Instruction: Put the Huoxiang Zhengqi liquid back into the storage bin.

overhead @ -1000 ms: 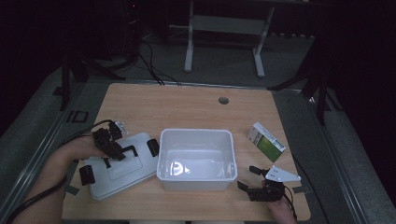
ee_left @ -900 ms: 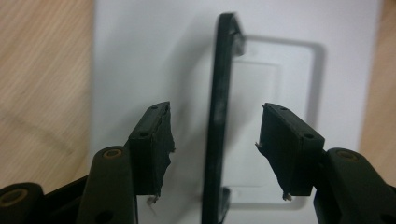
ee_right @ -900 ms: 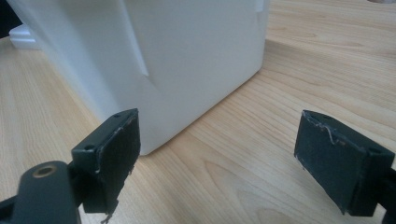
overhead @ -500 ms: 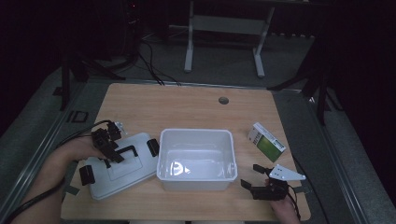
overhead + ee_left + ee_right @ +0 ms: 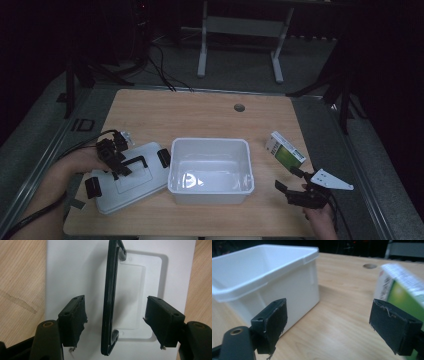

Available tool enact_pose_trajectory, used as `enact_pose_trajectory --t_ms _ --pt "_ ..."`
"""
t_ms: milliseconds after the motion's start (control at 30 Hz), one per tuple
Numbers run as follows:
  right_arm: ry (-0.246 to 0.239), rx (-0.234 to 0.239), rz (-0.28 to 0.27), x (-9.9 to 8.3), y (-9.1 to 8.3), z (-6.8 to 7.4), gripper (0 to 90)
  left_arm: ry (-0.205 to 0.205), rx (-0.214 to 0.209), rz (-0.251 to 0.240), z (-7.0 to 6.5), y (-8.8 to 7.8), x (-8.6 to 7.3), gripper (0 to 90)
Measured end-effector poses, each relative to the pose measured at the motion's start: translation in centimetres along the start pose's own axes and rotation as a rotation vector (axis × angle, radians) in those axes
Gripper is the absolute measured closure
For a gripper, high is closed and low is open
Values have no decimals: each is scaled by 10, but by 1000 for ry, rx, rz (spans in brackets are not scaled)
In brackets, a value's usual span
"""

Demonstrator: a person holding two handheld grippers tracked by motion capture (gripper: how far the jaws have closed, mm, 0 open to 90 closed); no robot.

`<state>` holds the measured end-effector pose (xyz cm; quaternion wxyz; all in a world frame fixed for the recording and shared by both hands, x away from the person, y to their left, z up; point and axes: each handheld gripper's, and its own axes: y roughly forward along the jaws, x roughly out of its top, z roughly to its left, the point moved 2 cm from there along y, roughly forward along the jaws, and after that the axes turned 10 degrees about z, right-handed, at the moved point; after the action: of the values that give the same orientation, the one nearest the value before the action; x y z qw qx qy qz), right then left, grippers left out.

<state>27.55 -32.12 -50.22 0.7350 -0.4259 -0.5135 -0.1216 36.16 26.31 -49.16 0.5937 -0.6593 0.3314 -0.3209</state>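
A pale wood-grain bench [image 5: 200,112] carries a smooth white plastic bin [image 5: 210,170], rectangular with rounded corners and a rolled rim, sitting at the middle. Just to its left lies a flat white lid [image 5: 127,177] with black latches and a raised black bar handle [image 5: 110,297] over a shallow rectangular recess. The left claw [image 5: 115,322] hangs released above the lid, its blunt black pads either side of the handle without touching. The right claw [image 5: 335,327] is spread wide, low over the bench between the bin's wall and a green-and-white cardboard box [image 5: 285,150].
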Motion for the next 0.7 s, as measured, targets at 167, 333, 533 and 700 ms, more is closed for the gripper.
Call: enact_pose_trajectory --t_ms 167,333,533,700 --pt "-3 -70 -6 16 -13 -12 144 -2 2 8 -1 0 -1 332" --pt "-24 -125 37 29 -15 -24 133 -1 -7 8 0 1 -3 332" --pt "-19 -116 101 37 -8 -38 120 0 -8 -1 0 0 -3 332" --pt "-31 -118 171 42 4 -50 150 -2 -7 3 0 0 -2 332"
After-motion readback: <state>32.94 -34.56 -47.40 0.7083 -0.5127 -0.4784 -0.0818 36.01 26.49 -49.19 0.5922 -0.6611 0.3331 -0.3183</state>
